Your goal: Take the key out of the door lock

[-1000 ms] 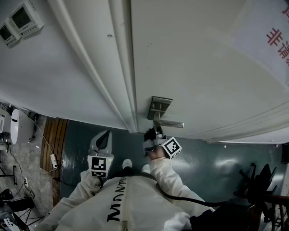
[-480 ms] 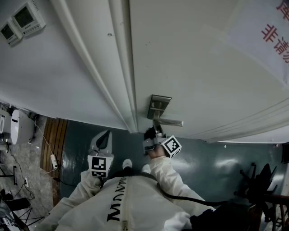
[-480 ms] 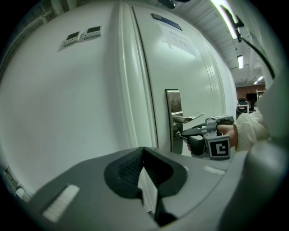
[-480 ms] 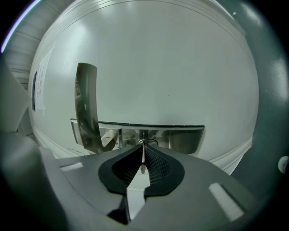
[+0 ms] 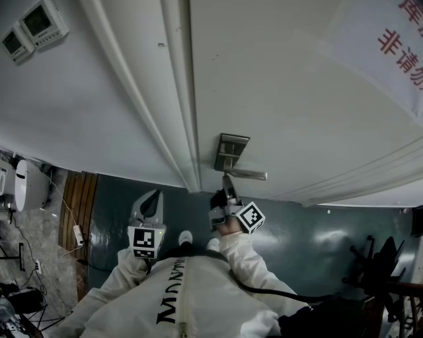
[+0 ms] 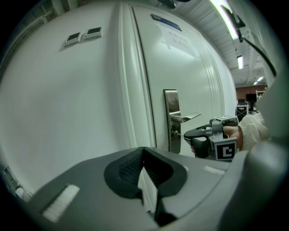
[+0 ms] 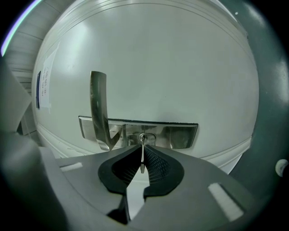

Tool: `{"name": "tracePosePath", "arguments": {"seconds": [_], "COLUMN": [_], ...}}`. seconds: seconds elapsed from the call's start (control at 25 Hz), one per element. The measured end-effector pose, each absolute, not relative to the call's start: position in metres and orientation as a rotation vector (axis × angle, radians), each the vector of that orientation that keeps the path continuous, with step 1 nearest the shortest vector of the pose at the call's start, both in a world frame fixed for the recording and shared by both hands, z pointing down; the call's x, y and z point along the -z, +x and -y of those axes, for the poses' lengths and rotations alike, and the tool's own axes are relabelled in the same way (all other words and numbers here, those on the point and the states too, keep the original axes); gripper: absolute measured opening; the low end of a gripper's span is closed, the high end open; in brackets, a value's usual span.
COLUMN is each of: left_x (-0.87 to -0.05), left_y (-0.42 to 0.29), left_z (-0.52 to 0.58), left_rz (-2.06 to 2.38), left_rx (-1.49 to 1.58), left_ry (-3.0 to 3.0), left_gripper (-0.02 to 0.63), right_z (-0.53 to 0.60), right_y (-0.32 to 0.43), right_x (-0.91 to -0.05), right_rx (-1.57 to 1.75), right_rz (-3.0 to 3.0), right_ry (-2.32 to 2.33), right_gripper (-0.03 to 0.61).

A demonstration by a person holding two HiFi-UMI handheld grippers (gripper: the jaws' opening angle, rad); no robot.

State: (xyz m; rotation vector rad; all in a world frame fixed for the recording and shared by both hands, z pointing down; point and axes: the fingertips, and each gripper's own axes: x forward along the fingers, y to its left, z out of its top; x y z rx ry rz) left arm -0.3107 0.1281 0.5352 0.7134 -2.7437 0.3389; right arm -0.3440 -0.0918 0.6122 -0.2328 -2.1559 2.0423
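from the head view, the person is standing close to a white door, both arms in white sleeves reaching forward. the right tool is pointing at the steel lock plate, its tip sitting just under the lever handle; the key itself is too small to pick out here. the left tool is hanging well apart from the lock, over the dark floor. two small control panels are showing on the wall beside the door frame.

in the left gripper view, the left tool is showing its pads meeting at the tip with nothing between them. beyond it, the right tool is reaching level toward the lock plate, and a thin bit of the key is bridging the tool's tip and the plate, below the handle.

in the right gripper view, the key is standing edge-on between the pads of the right tool, its far end sitting in the keyhole. the jaws have just been easing apart a little, yet both pads are lying against the key's flat sides, so the tool is pinching it with only a narrow gap. the key is not yet out of the lock.
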Motion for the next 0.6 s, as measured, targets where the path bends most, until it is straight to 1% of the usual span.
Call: {"name": "tracePosePath", "arguments": {"seconds": [0.24, 0.44, 0.6], "left_x": [-0.534, -0.535, -0.535], "left_y": [-0.306, -0.305, -0.304], "left_z": [-0.116, -0.102, -0.091], "left_rz": [2.742, 2.736, 2.728], "left_rx": [-0.336, -0.336, -0.333], "left_ry": [0.768, 0.824, 0.863], "left_gripper": [0.000, 0.000, 0.000], "right_z": [0.090, 0.096, 0.097], "right_y": [-0.321, -0.301, -0.297], "right_x": [-0.610, -0.610, -0.595], "right_rx": [-1.960, -1.757, -1.582], "right_rz": [2.202, 2.297, 2.431], "right_ry": [-0.249, -0.197, -0.265], "right_gripper": [0.021, 0.021, 0.021]}}
